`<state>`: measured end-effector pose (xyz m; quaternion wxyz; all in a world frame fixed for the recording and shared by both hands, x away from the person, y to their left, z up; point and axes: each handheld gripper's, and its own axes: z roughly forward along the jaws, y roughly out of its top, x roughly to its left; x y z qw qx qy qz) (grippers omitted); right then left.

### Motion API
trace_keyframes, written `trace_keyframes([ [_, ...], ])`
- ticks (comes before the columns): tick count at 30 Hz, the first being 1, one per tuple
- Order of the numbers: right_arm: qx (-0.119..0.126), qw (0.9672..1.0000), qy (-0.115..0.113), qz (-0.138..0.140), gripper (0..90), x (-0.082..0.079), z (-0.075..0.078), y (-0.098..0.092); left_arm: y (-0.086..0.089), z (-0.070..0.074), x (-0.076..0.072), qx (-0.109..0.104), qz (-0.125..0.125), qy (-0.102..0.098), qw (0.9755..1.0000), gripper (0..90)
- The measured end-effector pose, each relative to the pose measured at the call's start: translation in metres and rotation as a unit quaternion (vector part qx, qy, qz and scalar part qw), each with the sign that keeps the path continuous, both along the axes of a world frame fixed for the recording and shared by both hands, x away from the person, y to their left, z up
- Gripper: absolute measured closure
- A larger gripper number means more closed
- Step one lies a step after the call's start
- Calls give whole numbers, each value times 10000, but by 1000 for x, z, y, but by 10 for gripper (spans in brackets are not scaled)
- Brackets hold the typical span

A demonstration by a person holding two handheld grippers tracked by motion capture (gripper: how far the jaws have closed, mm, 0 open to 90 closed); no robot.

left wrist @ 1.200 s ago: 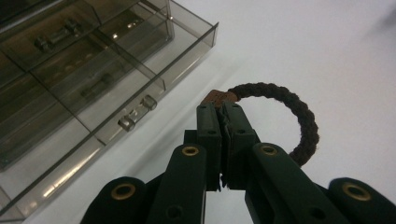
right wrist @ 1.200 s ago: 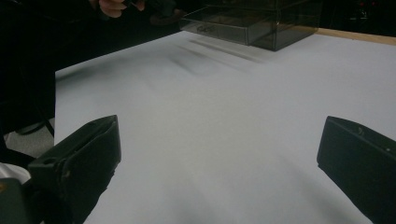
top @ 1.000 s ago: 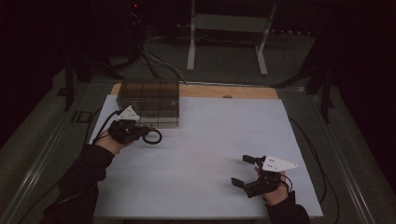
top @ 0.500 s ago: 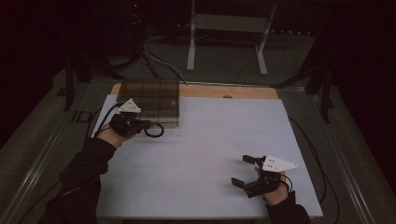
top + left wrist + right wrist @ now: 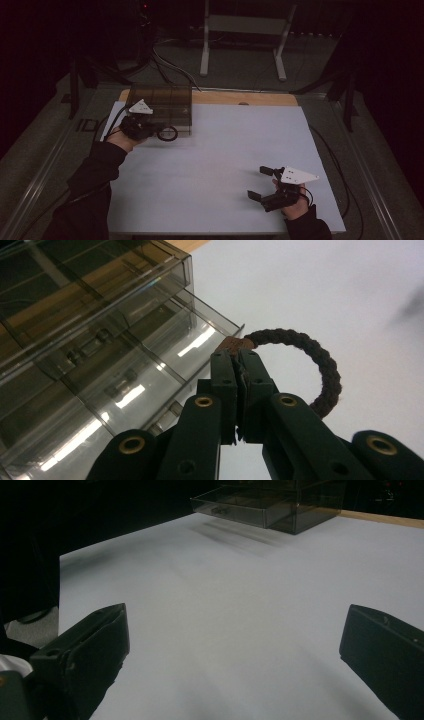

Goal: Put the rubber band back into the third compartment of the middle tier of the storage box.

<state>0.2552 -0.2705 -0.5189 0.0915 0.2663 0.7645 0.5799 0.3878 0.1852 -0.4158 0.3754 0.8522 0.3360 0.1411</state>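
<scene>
My left gripper (image 5: 154, 129) is shut on a dark braided hair tie (image 5: 315, 365), pinching it at its small brown tag; the ring (image 5: 168, 133) hangs out past the jaw tips. It hovers just in front of a smoky clear plastic drawer box (image 5: 162, 102) at the table's back left, whose lower drawer (image 5: 150, 360) is pulled out. My right gripper (image 5: 261, 183) rests near the front right of the white table sheet (image 5: 225, 150), open with nothing between its fingers (image 5: 87, 645).
A wooden table edge (image 5: 250, 98) runs behind the white sheet. Cables trail along both sides of the table, and a metal stand (image 5: 242, 30) sits on the floor beyond. The drawer box (image 5: 272, 502) lies far across the sheet from my right gripper.
My left gripper has carried the hair tie away from me and to the right, up to the front of the drawer box. The right gripper has stayed put.
</scene>
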Motion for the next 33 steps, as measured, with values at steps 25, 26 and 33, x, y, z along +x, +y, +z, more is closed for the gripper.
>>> trace_keyframes([
  [25, 14, 10000, 10, 14, 0, 0, 0, 0, -13, 2, 29, -187, 213, -2, 9996, 886],
  [26, 16, 10000, 7, 13, 0, 0, 0, 0, -13, 1, 30, -200, 249, 8, 9995, 887],
  [33, 19, 10000, 11, 15, 0, 0, 0, -1, -14, -8, 41, -268, 412, 55, 9988, 886],
])
